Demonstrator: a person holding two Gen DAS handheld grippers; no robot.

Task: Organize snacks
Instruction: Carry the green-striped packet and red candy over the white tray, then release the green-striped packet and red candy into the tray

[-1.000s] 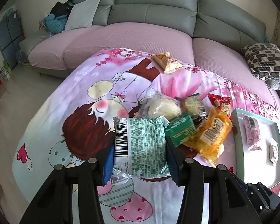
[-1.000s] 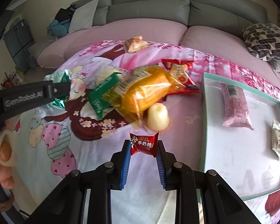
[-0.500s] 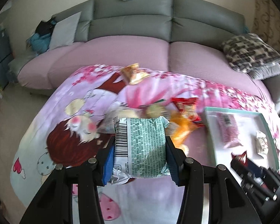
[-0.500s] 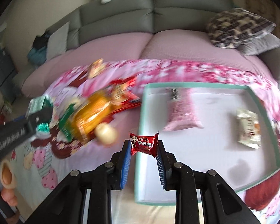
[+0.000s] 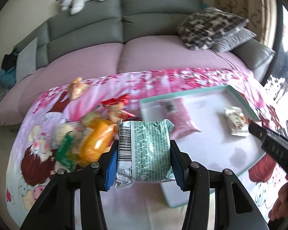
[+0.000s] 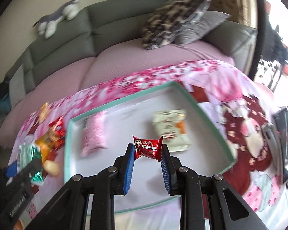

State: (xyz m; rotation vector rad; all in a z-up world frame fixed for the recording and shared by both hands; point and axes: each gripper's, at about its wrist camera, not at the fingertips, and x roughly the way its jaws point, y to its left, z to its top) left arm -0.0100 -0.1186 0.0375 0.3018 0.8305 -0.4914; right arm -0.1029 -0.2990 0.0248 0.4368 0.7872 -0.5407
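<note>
A grey sofa [image 5: 109,19] with pink seat cushions [image 5: 163,57] stands against a cream wall [image 5: 38,3].

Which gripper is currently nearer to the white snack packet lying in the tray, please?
Right. The right gripper, holding the red candy, hangs over the tray just short of the white packet. The left gripper, holding the green packet, is back at the tray's left edge.

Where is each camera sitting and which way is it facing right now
Left wrist: rides the left gripper, looking along its fingers past the green packet toward snack pile and sofa; a hand shows at lower right.
Right wrist: rides the right gripper, holding the red candy over the tray.
Shared: tray, pink packet, sofa.
</note>
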